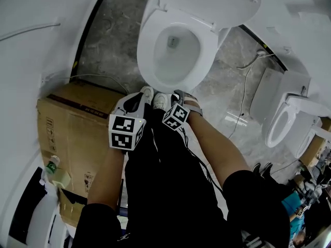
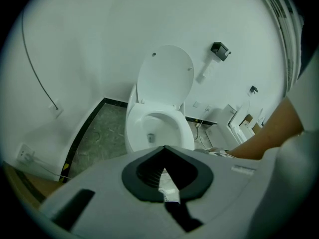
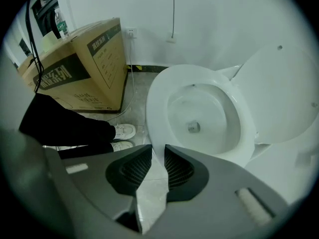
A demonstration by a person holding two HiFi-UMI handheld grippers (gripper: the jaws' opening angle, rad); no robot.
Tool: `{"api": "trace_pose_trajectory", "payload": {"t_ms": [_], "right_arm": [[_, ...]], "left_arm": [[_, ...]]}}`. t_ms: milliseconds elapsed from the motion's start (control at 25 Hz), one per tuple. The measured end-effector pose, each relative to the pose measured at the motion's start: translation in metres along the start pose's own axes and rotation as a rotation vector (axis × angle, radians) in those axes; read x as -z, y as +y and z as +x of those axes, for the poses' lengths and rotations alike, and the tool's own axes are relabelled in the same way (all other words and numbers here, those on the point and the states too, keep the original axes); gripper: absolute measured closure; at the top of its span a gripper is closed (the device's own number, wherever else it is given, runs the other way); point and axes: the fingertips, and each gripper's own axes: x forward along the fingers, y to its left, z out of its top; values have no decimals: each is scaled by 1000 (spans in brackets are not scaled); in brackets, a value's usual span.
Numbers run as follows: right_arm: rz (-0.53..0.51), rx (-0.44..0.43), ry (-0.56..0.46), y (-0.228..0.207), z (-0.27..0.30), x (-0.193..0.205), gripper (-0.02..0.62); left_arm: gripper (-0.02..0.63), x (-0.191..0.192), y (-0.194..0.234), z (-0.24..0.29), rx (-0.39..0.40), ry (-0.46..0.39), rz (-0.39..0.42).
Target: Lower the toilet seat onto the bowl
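The toilet bowl (image 1: 189, 56) is glossy and smooth, the box (image 1: 77, 112) matt cardboard.

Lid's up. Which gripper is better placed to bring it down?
Right, probably. The right gripper sits nearer the raised lid, jaws slightly apart; the left gripper is farther back, jaws shut. Neither touches the toilet yet.

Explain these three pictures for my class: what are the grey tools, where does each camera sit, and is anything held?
A person stands over a white ceramic toilet with a grey two-jaw gripper in each hand. One picture is from a head camera looking down; the others are from cameras on the left gripper and right gripper, facing their jaws. The left jaws are together, the right apart; neither holds anything. The toilet's white lid is raised. A brown cardboard box stands on the grey stone floor.
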Motion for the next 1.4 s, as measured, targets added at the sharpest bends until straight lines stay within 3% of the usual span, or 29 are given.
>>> {"api": "trace_pose_trajectory", "payload": {"t_ms": [160, 480, 840, 920, 960, 1160, 1400], "right_arm": [[15, -17, 28, 5, 17, 3, 505], [47, -11, 74, 8, 34, 5, 505], [141, 31, 93, 8, 41, 7, 505], [168, 43, 94, 6, 37, 7, 530], [186, 49, 96, 5, 33, 6, 586], [376, 76, 46, -10, -5, -2, 588], [616, 142, -120, -43, -82, -32, 588]], "left_arm": [[598, 2, 9, 7, -2, 14, 20], [600, 13, 19, 9, -2, 25, -33], [600, 18, 19, 10, 27, 43, 10], [600, 17, 21, 8, 28, 43, 17], [600, 16, 22, 6, 28, 43, 19], [600, 3, 18, -8, 31, 30, 23], [600, -37, 1, -34, 38, -14, 59]]}}
